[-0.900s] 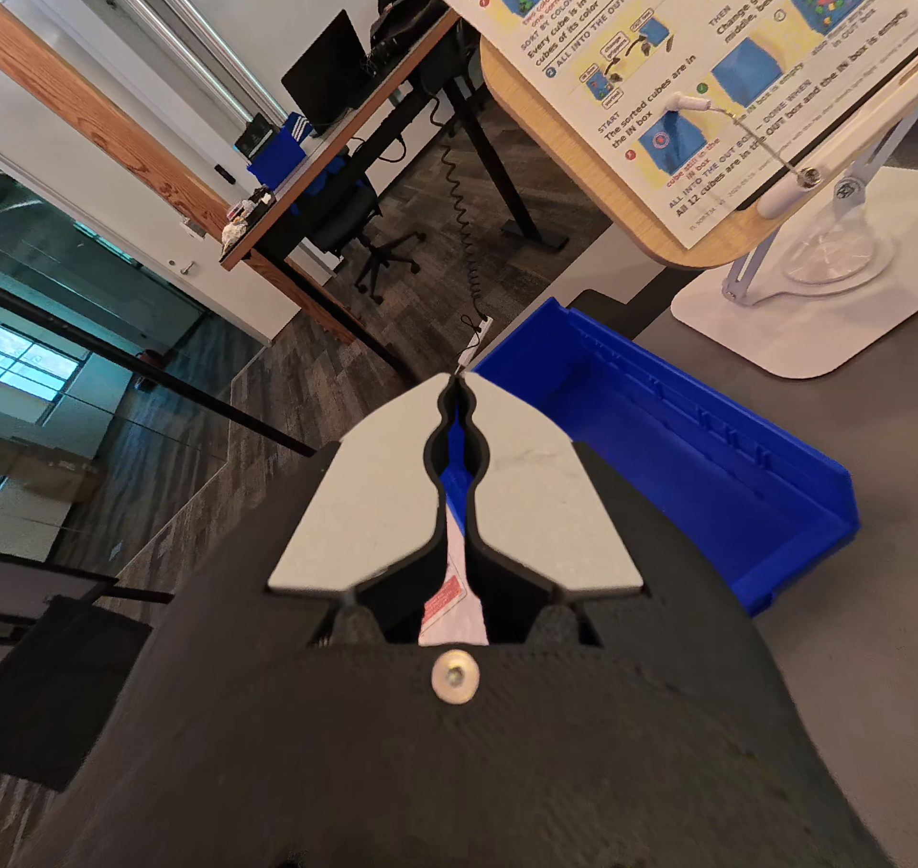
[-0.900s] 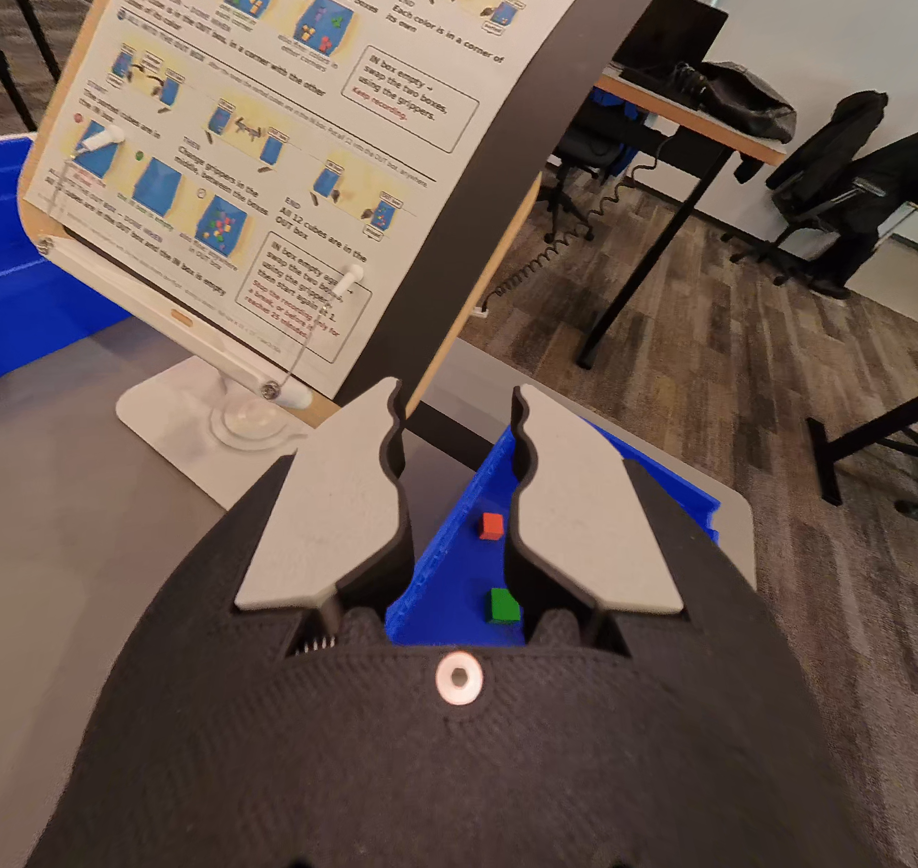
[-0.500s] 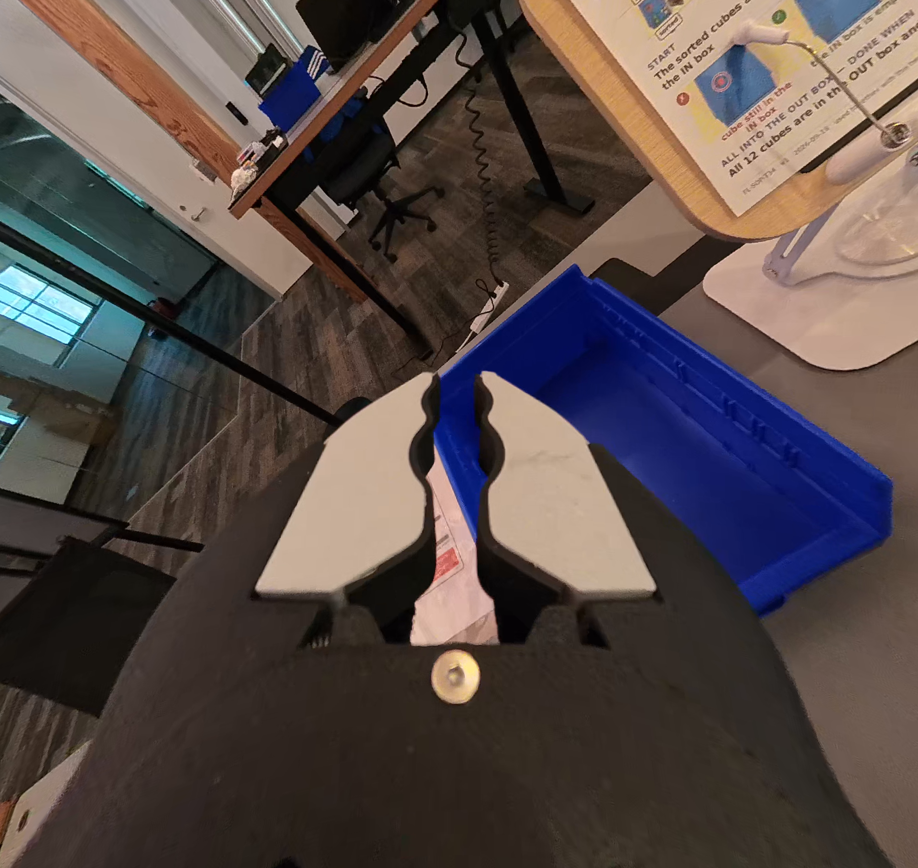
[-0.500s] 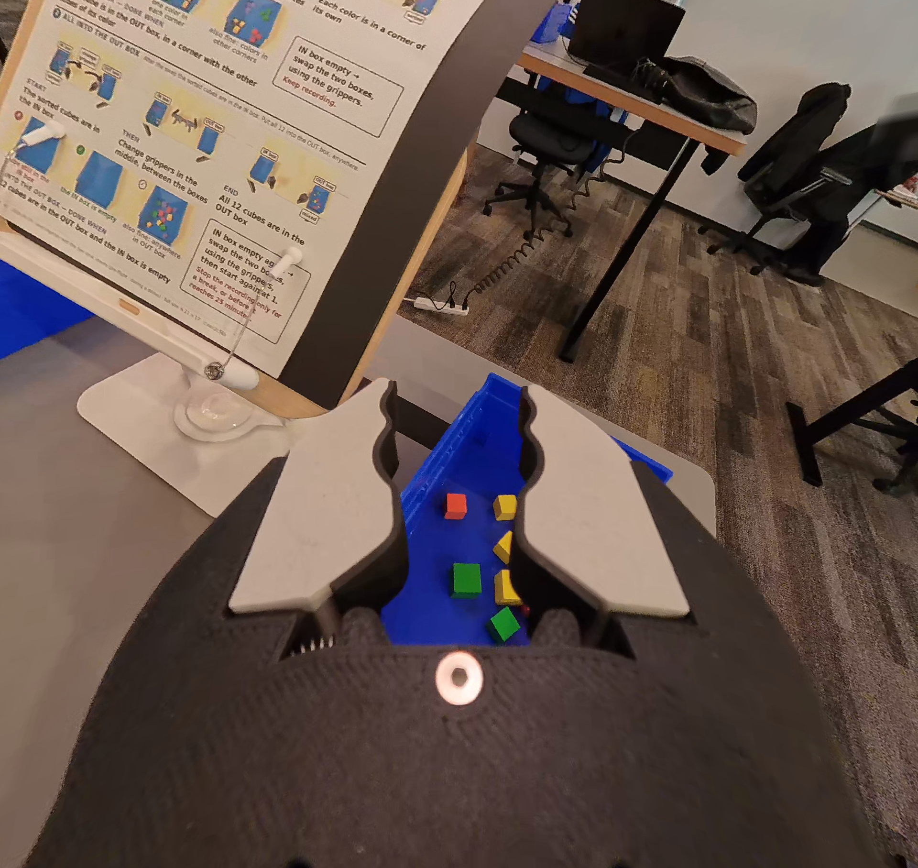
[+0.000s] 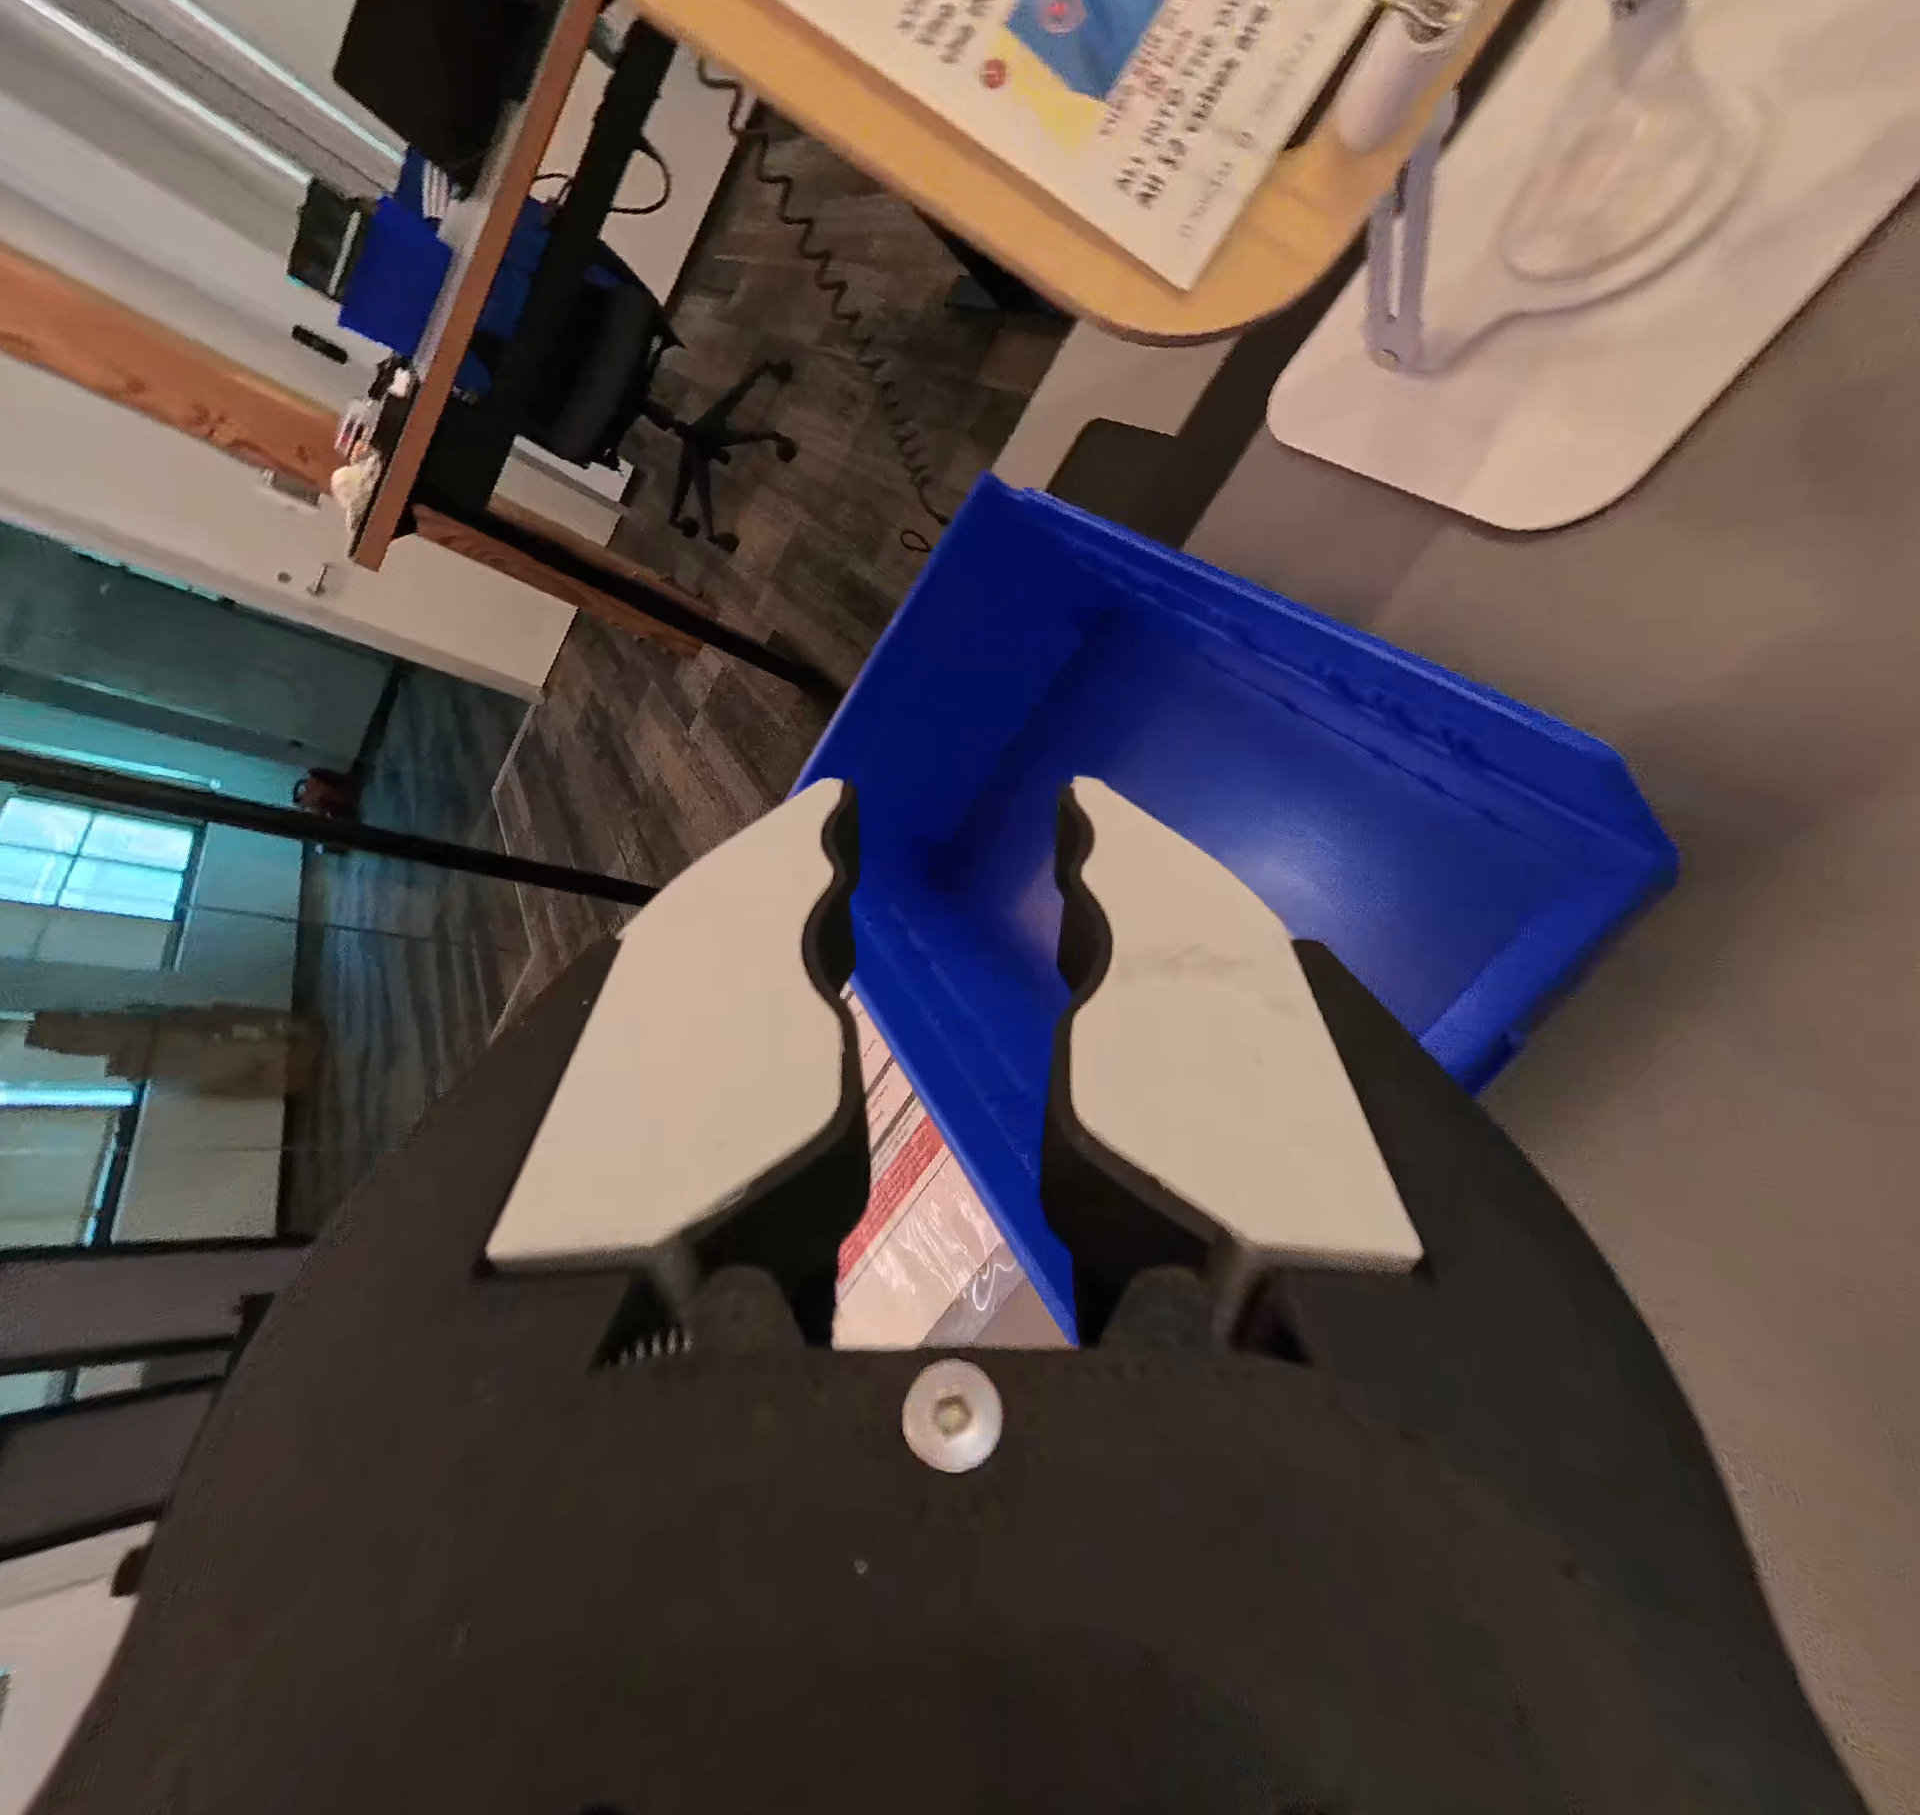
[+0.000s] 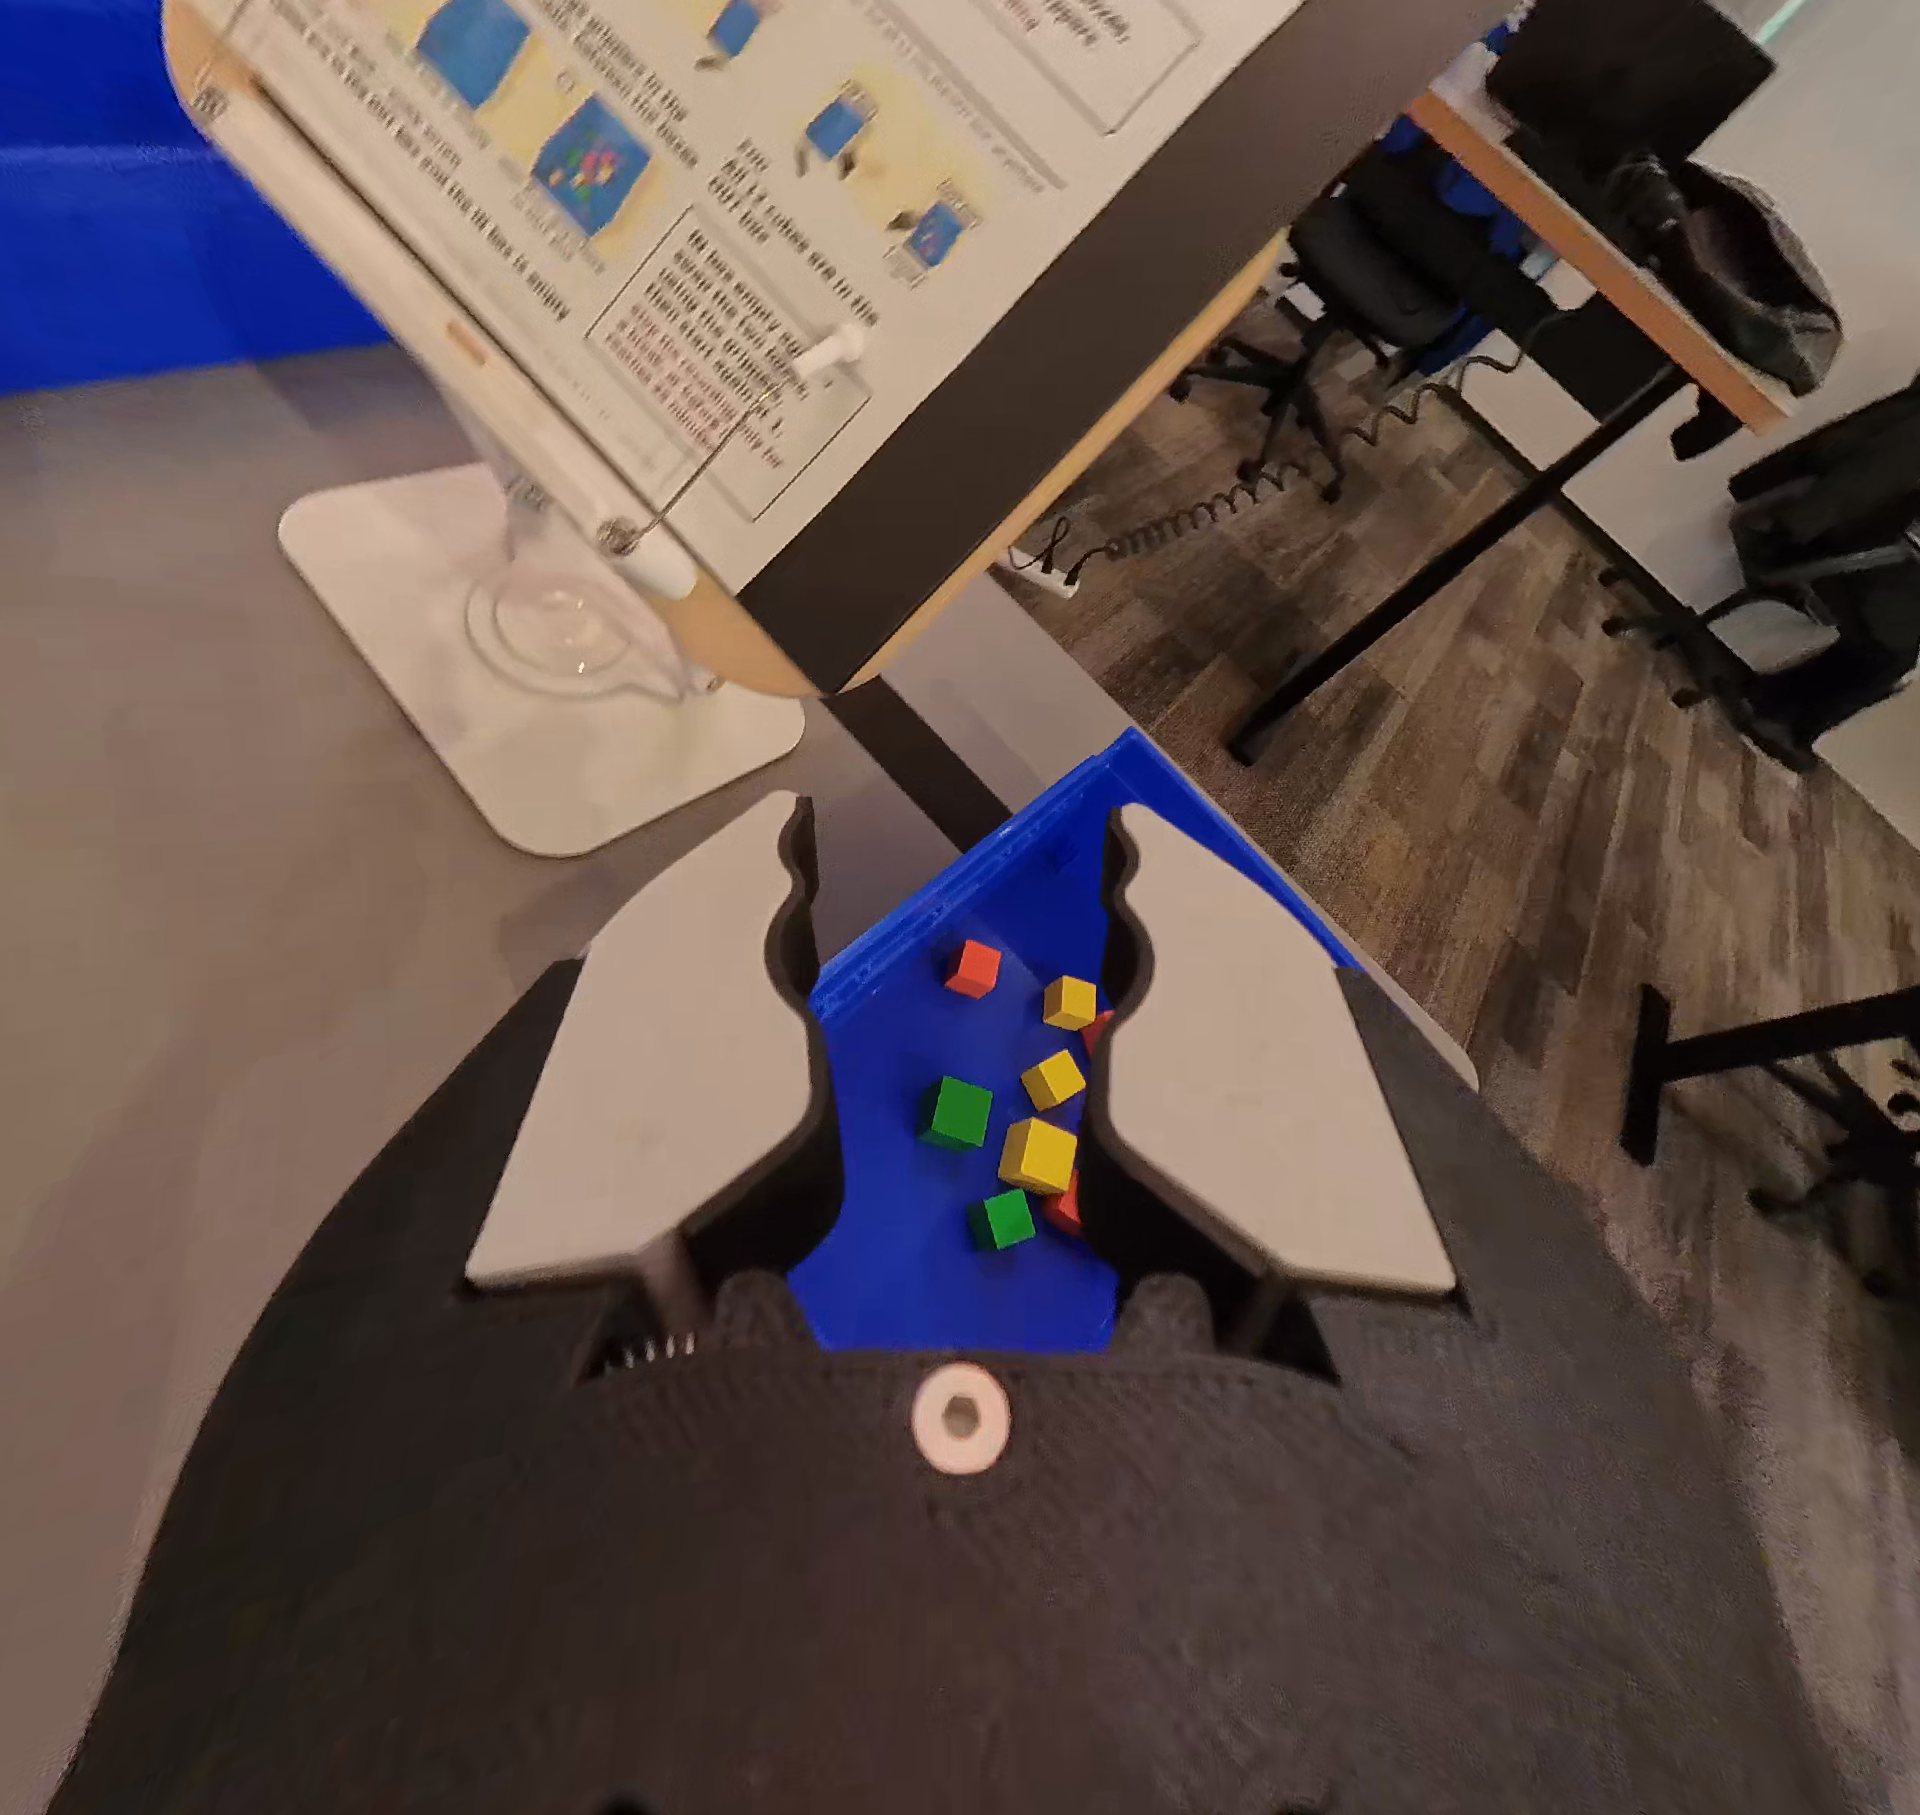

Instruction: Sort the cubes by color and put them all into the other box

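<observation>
In the left wrist view an empty blue box (image 5: 1351, 830) lies on the grey table. My left gripper (image 5: 956, 799) is open and empty, above the box's near left wall. In the right wrist view a second blue box (image 6: 914, 1287) holds loose cubes: a red cube (image 6: 972, 966), a green cube (image 6: 956, 1113), a smaller green cube (image 6: 1002, 1219) and yellow cubes (image 6: 1039, 1154). More cubes are partly hidden behind the right finger (image 6: 1247, 1069). My right gripper (image 6: 961, 820) is open and empty, above this box.
A wooden board with an instruction sheet (image 6: 727, 155) on a white stand (image 6: 520, 685) stands between the two boxes. A white label (image 5: 914, 1235) is on the left box's outer wall. The table edge, floor, desks and chairs lie beyond. There is about 50 centimetres between the tips of the two grippers.
My left gripper has opened from nearly shut and moved over the empty box. My right gripper has moved over the cube box, so more cubes show between its fingers.
</observation>
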Tool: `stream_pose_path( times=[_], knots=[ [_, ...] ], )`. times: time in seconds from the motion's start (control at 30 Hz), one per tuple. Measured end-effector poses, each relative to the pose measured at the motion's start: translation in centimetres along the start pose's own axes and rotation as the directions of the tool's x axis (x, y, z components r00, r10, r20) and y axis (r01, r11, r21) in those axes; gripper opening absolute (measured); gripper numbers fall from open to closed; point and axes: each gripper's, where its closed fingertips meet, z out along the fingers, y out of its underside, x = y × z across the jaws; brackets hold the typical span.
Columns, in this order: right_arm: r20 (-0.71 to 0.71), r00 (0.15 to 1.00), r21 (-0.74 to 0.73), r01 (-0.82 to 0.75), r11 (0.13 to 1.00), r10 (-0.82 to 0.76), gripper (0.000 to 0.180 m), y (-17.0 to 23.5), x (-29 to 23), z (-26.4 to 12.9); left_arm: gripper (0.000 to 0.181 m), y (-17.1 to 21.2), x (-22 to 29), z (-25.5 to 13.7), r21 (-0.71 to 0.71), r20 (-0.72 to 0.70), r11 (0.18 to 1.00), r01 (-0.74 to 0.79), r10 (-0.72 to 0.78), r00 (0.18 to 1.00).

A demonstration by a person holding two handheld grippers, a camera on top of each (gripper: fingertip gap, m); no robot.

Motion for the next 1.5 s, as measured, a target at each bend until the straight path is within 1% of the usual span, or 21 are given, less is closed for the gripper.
stream_pose_path(
  times=[0.07, 0.17, 0.27, 0.33, 0.4, 0.43, 0.5, 0.57, 0.67, 0.73, 0.83, 1.0, 1.13, 1.5],
  knots=[
    [0.044, 0.998, -0.036, 0.048, 0.998, -0.047, 0.052, 0.7, -1.1, 0.1, 0.037, -0.3, 2.1, 0.2, 0.018, -0.070, 0.999, -0.045, 0.046, 0.996],
    [0.104, 0.987, -0.109, 0.132, 0.985, -0.121, 0.052, 2.5, -2.5, 0.5, 0.043, 0.1, 4.8, 0.5, 0.026, -0.155, 0.999, -0.039, 0.043, 0.987],
    [0.179, 0.966, -0.174, 0.218, 0.960, -0.187, 0.053, 4.8, -4.2, 0.7, 0.043, 1.0, 7.5, 0.6, 0.075, -0.197, 0.995, -0.060, 0.074, 0.978],
    [0.236, 0.948, -0.220, 0.268, 0.938, -0.215, 0.053, 6.6, -5.3, 0.8, 0.043, 1.8, 9.0, 0.8, 0.077, -0.214, 0.995, -0.059, 0.075, 0.974],
    [0.256, 0.941, -0.257, 0.286, 0.923, -0.221, 0.053, 8.3, -5.7, 0.9, 0.043, 2.7, 10.1, 1.1, 0.074, -0.224, 0.995, -0.066, 0.081, 0.971],
    [0.273, 0.937, -0.266, 0.291, 0.919, -0.218, 0.052, 9.0, -6.1, 0.8, 0.043, 3.1, 10.6, 1.2, 0.075, -0.233, 0.996, -0.057, 0.073, 0.970],
    [0.288, 0.931, -0.234, 0.294, 0.927, -0.223, 0.048, 10.0, -6.9, 0.8, 0.044, 3.7, 11.6, 1.3, 0.075, -0.270, 0.996, -0.038, 0.057, 0.961],
    [0.339, 0.918, -0.214, 0.289, 0.933, -0.207, 0.048, 11.2, -8.1, 0.8, 0.044, 4.6, 12.2, 1.8, 0.062, -0.281, 0.997, -0.048, 0.063, 0.958],
    [0.370, 0.901, -0.266, 0.335, 0.904, -0.225, 0.052, 13.8, -8.8, 1.1, 0.045, 5.7, 13.1, 2.6, 0.032, -0.311, 0.998, -0.059, 0.066, 0.948],
    [0.359, 0.901, -0.300, 0.360, 0.883, -0.245, 0.054, 15.1, -8.5, 1.4, 0.045, 6.6, 13.6, 3.1, 0.001, -0.313, 0.994, -0.107, 0.102, 0.944],
    [0.333, 0.889, -0.338, 0.424, 0.840, -0.315, 0.057, 16.6, -8.1, 1.6, 0.046, 7.1, 14.2, 3.8, -0.020, -0.314, 0.993, -0.120, 0.108, 0.943],
    [0.256, 0.835, -0.379, 0.550, 0.744, -0.487, 0.056, 17.3, -7.6, 2.0, 0.047, 7.6, 14.7, 4.5, -0.035, -0.302, 0.987, -0.156, 0.138, 0.943],
    [0.262, 0.809, -0.409, 0.587, 0.699, -0.526, 0.056, 17.7, -8.1, 2.5, 0.047, 8.2, 15.0, 5.1, -0.053, -0.305, 0.984, -0.171, 0.148, 0.941],
    [0.263, 0.812, -0.425, 0.582, 0.693, -0.521, 0.056, 17.8, -8.3, 2.5, 0.048, 8.5, 14.9, 5.1, -0.056, -0.297, 0.985, -0.164, 0.140, 0.944]
  ],
)
